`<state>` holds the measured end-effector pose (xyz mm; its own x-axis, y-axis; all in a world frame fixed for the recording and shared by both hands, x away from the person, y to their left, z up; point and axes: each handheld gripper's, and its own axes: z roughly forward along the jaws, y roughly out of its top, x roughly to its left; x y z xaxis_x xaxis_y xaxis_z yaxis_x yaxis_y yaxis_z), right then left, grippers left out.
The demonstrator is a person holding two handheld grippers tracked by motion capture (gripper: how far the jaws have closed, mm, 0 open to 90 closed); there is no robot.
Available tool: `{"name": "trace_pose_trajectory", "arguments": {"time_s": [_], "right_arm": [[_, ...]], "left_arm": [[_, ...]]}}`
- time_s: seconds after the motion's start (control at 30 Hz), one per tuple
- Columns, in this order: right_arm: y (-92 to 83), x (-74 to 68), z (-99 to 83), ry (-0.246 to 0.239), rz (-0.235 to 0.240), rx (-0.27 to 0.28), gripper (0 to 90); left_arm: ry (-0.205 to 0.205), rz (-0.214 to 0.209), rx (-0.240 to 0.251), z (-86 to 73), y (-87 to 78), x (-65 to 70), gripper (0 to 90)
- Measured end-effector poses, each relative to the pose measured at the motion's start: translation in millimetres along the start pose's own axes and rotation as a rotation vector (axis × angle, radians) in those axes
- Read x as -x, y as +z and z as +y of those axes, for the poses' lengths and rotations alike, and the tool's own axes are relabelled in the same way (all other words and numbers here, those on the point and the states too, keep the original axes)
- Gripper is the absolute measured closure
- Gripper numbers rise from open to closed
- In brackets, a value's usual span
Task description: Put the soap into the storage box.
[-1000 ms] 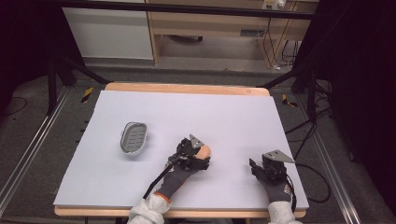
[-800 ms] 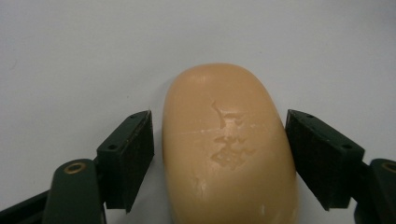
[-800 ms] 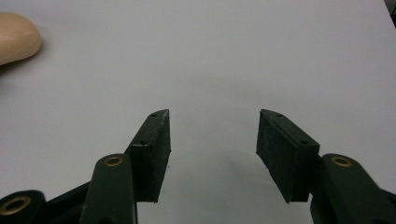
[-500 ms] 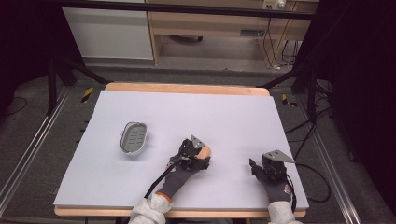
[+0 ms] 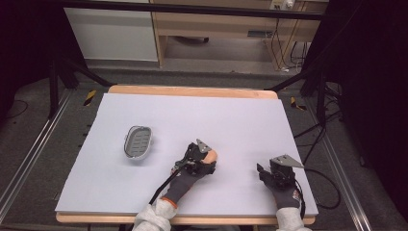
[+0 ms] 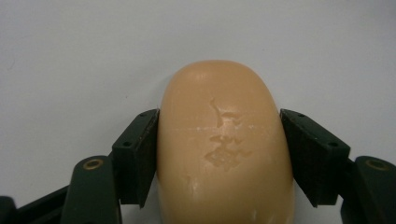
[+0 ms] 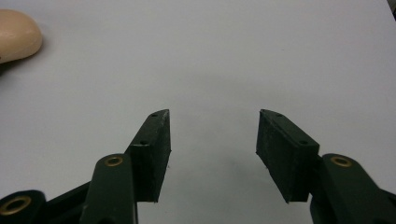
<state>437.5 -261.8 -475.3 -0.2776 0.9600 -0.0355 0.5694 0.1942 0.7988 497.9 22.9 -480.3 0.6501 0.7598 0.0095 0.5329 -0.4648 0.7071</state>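
The left gripper (image 6: 219,154) has just been closing and now clamps a bar of soap (image 6: 224,149) — both black pads press on its long sides. The soap lies on the white table cover (image 5: 192,115), near the front edge and about mid-width. A grey soap dish (image 5: 138,142) sits apart to the left of it. The right gripper (image 7: 212,154) rests on the cover off to the right — jaws spread wide, nothing between them.
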Motion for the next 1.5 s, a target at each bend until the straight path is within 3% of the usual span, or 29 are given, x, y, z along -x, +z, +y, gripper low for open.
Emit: {"name": "trace_pose_trajectory", "arguments": {"time_s": [0.37,0.8,1.5], "right_arm": [[-0.1,0.1,-0.1,0.001,0.002,0.002,44.7],[-0.5,0.4,-0.1,0.004,0.003,0.001,44.7],[-0.6,0.2,0.0,0.004,0.0,0.004,44.6]], "left_arm": [[0.0,-0.007,0.001,1.1,-6.0,-0.8,31.4],[0.01,-0.02,0.03,5.7,-28.6,-5.0,31.5],[0.012,0.0,0.072,8.0,-61.5,-18.9,31.6]]}}
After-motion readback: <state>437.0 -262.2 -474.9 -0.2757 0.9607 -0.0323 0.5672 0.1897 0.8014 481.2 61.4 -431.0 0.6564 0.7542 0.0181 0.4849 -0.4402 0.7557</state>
